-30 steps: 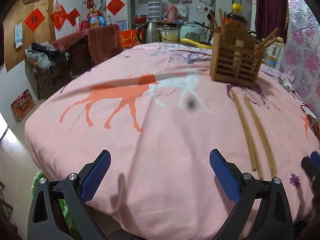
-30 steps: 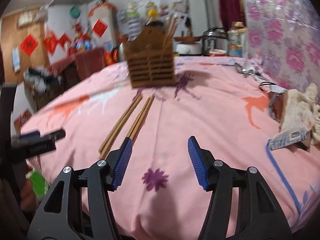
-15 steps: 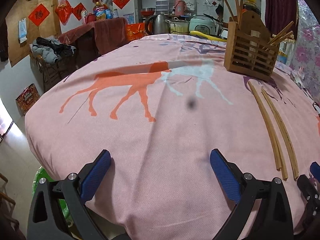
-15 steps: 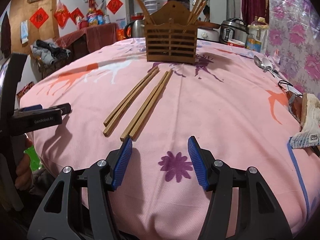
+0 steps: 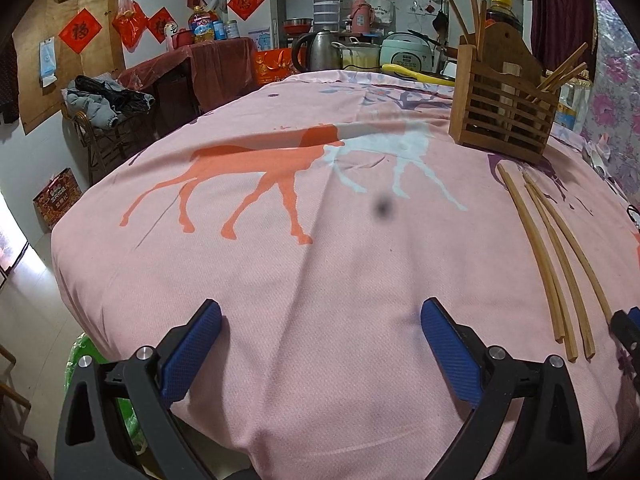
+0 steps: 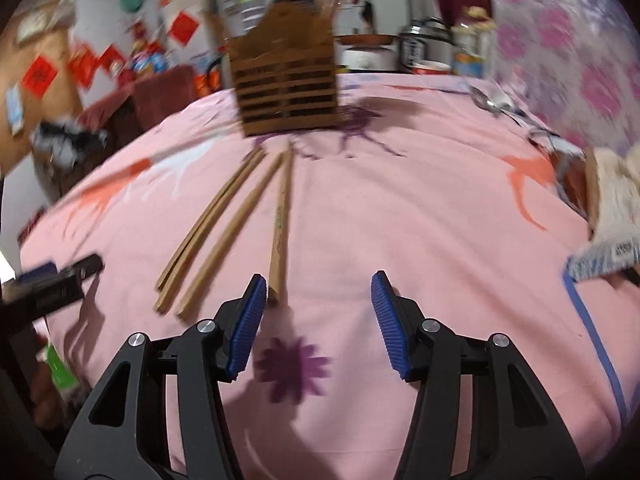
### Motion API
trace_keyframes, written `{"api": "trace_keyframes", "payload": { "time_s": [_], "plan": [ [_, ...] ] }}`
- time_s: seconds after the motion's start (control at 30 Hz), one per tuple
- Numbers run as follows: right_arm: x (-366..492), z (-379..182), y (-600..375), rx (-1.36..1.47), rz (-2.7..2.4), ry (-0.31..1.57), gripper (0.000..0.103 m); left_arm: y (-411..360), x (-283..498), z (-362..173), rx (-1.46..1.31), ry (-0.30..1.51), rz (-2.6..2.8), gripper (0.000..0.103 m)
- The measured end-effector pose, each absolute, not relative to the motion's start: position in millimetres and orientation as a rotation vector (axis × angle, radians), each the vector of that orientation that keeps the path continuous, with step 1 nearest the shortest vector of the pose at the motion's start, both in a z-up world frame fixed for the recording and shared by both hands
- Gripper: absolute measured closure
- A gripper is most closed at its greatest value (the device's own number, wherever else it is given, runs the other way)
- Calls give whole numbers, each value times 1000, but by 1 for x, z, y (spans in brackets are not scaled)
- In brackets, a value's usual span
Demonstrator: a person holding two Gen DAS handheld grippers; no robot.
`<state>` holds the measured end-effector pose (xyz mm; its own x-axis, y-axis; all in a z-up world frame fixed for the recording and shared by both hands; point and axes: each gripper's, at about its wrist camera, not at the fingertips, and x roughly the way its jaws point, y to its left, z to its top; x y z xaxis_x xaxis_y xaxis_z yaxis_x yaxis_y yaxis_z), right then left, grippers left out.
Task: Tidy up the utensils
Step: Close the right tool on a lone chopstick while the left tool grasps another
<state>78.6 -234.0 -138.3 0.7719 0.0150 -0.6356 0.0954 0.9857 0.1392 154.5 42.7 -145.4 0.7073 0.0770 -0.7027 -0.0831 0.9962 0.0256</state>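
Note:
Several wooden chopsticks [image 6: 236, 220] lie on the pink tablecloth, pointing toward a slatted wooden utensil holder [image 6: 286, 92] that has more chopsticks standing in it. They also show at the right of the left wrist view [image 5: 556, 256], below the holder [image 5: 504, 112]. My right gripper [image 6: 318, 320] is open and empty, its left pad [image 6: 250, 320] just beside the near end of the rightmost chopstick. My left gripper [image 5: 320, 344] is open and empty over bare cloth, left of the chopsticks.
The table [image 5: 280, 280] is round, with its cloth falling away at the near edge. Metal spoons [image 6: 492, 100] lie at the far right. A cloth bundle with a packet [image 6: 612, 216] sits at the right edge. Kitchen clutter and a kettle [image 5: 320, 52] stand behind the table.
My right gripper has moved forward and right, so the chopstick ends now lie at its left pad. The rightmost chopstick has spread away from its neighbour. My left gripper has barely shifted.

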Motion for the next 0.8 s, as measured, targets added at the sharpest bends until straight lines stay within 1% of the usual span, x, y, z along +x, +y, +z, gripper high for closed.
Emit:
{"api": "trace_keyframes", "payload": {
  "time_s": [0.03, 0.27, 0.33, 0.37, 0.4, 0.43, 0.57, 0.8],
  "plan": [
    [77, -139, -233, 172, -28, 684, 48, 43, 154, -145, -8, 780, 89, 4],
    [83, -142, -219, 121, 31, 678, 49, 43, 154, -145, -8, 780, 89, 4],
    [85, -143, -218, 104, 22, 669, 58, 43, 154, -145, -9, 780, 89, 4],
    [85, -143, -220, 105, 8, 667, 70, 43, 154, -145, -8, 780, 89, 4],
    [86, -143, -224, 123, -4, 667, 88, 43, 154, -145, -7, 781, 87, 5],
    [87, -144, -232, 159, 4, 668, 94, 43, 154, -145, -8, 781, 83, 6],
    [84, -145, -253, 244, -38, 664, 97, 34, 149, -144, 12, 778, 24, 6],
    [84, -148, -257, 268, -32, 659, 94, -1, 130, -140, 106, 737, -161, 6]
  ]
}}
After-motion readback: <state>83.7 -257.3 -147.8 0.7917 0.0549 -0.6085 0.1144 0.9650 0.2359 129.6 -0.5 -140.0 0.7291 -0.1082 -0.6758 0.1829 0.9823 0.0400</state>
